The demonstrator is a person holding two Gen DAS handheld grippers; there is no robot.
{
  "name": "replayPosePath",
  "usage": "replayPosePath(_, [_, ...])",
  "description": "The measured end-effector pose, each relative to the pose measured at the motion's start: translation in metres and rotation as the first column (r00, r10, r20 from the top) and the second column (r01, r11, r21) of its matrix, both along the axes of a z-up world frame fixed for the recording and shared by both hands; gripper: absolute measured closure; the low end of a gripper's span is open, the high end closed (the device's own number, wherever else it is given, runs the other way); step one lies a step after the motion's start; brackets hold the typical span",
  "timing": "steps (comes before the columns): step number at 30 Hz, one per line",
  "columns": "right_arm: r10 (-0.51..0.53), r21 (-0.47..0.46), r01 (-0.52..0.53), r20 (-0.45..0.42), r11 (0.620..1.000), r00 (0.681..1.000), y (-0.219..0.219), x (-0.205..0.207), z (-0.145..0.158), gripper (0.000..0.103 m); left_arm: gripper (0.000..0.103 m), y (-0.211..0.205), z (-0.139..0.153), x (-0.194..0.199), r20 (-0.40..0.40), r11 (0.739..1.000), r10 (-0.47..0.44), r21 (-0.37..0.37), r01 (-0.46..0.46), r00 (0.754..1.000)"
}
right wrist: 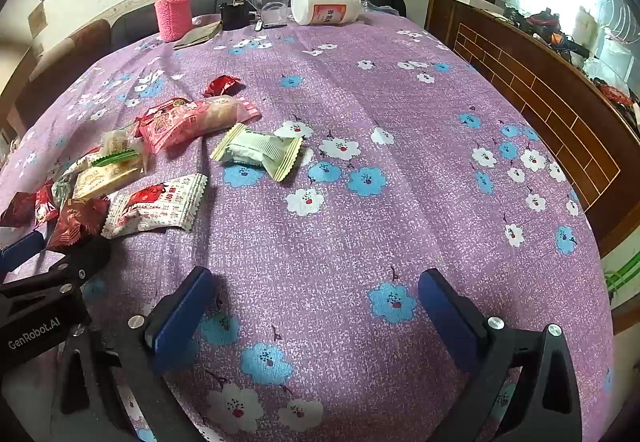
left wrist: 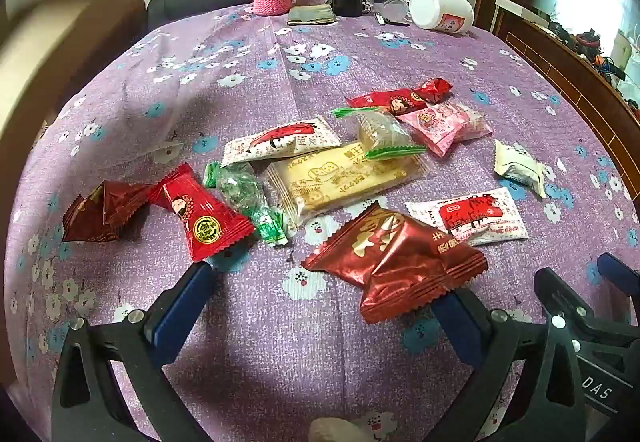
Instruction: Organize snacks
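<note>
Snack packets lie scattered on a purple floral tablecloth (left wrist: 280,342), none yet sorted; the left gripper (left wrist: 324,290) hovers low over the cloth with its blue fingers spread wide and nothing between them. Ahead of its left finger sit a dark red pyramid packet (left wrist: 100,216) and a bright red wedge packet (left wrist: 202,216), the wedge's corner nearly at the fingertip; just beyond, a green clear-wrapped sweet (left wrist: 248,198) rests against a yellow biscuit pack (left wrist: 344,178), with a white-and-red packet (left wrist: 280,142) overlapping its far edge. Directly ahead, toward the right finger, a large dark red foil packet (left wrist: 394,262) lies closest, its near corner over that fingertip, which suggests it is the likeliest first pick. Farther off to the right are a second white-and-red packet (left wrist: 468,216), a pink packet (left wrist: 448,124) and a pale cream packet (left wrist: 518,166), set apart from the heap.

The right gripper (right wrist: 316,302) waits with fingers equally wide apart and empty, over bare cloth; the heap lies ahead to its left, the cream packet (right wrist: 260,150) ahead near centre. A pink knit-sleeved flask (right wrist: 172,8) and a tipped white jar (right wrist: 326,4) stand at the table's far edge, well apart from the work.
</note>
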State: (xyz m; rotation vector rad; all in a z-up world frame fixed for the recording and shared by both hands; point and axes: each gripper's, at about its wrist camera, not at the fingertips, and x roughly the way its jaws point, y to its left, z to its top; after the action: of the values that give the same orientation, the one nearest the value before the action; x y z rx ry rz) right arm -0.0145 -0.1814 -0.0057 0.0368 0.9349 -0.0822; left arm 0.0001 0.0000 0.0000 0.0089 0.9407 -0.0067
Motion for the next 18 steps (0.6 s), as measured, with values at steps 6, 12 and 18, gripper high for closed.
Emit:
replayPosePath(6, [0.0,0.002,0.0,0.0,1.0,1.0,-0.001,0.0002,0.0004,0.001,0.0,-0.0004,0.0,0.0005,0.0,1.0,0.0,0.003,0.0,1.0])
replayPosePath(12, [-0.001,0.001,0.001,0.0,1.0,1.0,0.0,0.0003,0.0002,0.001,0.0,0.0006,-0.0001,-0.0002,0.001,1.0,0.0,-0.001,0.0,1.0])
replayPosePath(18, [-0.001,0.001,0.001,-0.001,1.0,1.0,-0.0001,0.0004,0.0003,0.001,0.0,0.0009,-0.0001,0.0001,0.0,1.0,0.0,-0.001,0.0,1.0])
